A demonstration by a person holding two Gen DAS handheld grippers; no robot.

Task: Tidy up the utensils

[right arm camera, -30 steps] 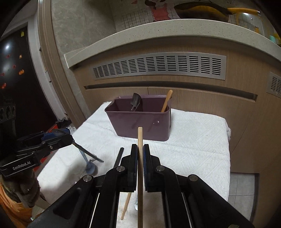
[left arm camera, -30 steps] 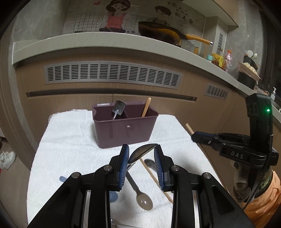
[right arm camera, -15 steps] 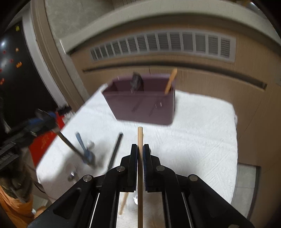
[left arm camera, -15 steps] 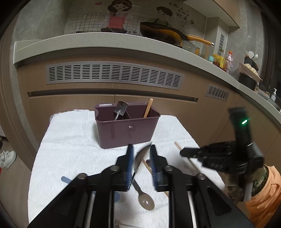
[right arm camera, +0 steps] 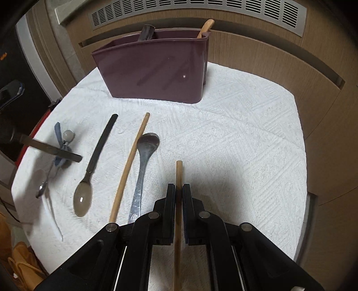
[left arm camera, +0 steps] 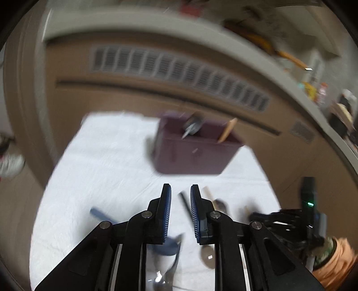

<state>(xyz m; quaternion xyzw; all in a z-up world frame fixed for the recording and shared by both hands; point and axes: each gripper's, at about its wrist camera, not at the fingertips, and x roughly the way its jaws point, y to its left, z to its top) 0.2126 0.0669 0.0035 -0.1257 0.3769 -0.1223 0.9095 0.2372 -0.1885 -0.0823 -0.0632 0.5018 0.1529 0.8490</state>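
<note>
My right gripper (right arm camera: 176, 190) is shut on a wooden chopstick (right arm camera: 178, 172) held low over the white cloth (right arm camera: 235, 145). A second chopstick (right arm camera: 129, 165), a metal spoon (right arm camera: 144, 156) and a black-handled spoon (right arm camera: 94, 165) lie on the cloth to its left. The purple utensil holder (right arm camera: 156, 73) stands beyond with a dark utensil (right arm camera: 146, 32) and a wooden one (right arm camera: 205, 26) in it. My left gripper (left arm camera: 180, 197) is open with nothing between its pads, above the cloth (left arm camera: 100, 167). The left wrist view is blurred; the holder (left arm camera: 192, 152) is ahead of it.
A blue-handled utensil (right arm camera: 59, 138) and a small metal spoon (right arm camera: 42, 188) lie near the cloth's left edge, where the left gripper's fingertip (right arm camera: 53, 151) shows. Wooden cabinet fronts with a vent grille (right arm camera: 201, 9) rise behind the table. The right gripper (left arm camera: 290, 219) shows at lower right.
My left gripper has opened and the spoon it held is no longer between its pads; its view swung leftward and down. My right gripper has lowered toward the cloth, still holding the chopstick.
</note>
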